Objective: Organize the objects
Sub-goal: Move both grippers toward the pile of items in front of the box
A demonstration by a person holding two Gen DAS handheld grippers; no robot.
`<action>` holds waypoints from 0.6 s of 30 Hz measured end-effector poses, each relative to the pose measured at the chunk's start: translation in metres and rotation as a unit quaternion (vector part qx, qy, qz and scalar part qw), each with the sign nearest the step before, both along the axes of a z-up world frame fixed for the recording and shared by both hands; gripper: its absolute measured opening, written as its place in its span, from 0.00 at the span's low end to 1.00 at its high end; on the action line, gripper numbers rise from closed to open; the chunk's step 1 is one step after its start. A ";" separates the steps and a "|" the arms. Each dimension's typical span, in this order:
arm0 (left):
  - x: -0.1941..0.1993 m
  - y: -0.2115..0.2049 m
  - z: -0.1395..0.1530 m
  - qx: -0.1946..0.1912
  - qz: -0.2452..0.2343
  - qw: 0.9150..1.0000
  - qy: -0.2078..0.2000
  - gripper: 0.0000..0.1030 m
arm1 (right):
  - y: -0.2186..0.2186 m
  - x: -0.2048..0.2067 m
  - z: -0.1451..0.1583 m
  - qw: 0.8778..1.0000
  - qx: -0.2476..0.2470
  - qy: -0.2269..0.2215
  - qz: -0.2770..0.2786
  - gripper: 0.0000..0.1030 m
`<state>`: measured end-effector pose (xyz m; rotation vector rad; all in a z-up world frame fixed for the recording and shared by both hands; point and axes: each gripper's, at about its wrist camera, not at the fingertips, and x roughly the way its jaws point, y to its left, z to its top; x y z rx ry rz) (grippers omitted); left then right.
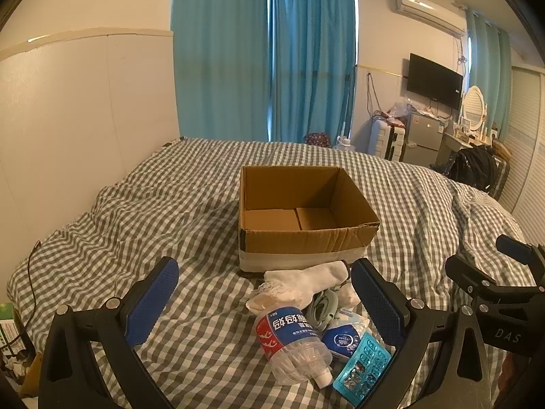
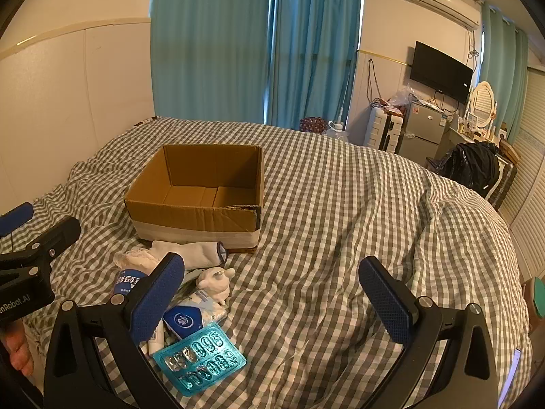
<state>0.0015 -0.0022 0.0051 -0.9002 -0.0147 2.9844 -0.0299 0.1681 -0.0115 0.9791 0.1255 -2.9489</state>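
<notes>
In the left wrist view, the left gripper (image 1: 264, 301) is seen with its jaws spread wide and nothing between the pads. A small heap of objects lies on the checked bedspread (image 1: 170, 211), just ahead of the jaws and toward their right finger. A crushed plastic bottle (image 1: 293, 344) is nearest, its long axis running near-to-far with the cap end pointing toward the camera. A teal blister pack (image 1: 362, 366) and a blue-and-white tissue packet (image 1: 344, 339) are found just right of it, and a white sock (image 1: 306, 281) lies crosswise at the far side of the heap. Beyond the sock, the open cardboard box (image 1: 299, 238) stands empty.

In the right wrist view, the right gripper (image 2: 272, 301) is likewise seen wide apart and empty, held over bare bedspread. The heap is placed left of its jaws, partly hidden behind the left finger; the box lies far and left.

The bottle is judged nearer to the left gripper, whose jaws already straddle its line; a short forward, downward reach would be called for.
</notes>
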 end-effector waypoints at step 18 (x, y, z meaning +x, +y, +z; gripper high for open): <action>-0.003 -0.001 -0.003 0.002 -0.006 1.000 -0.006 1.00 | -0.004 -0.001 0.002 1.000 0.000 -0.002 0.010 1.00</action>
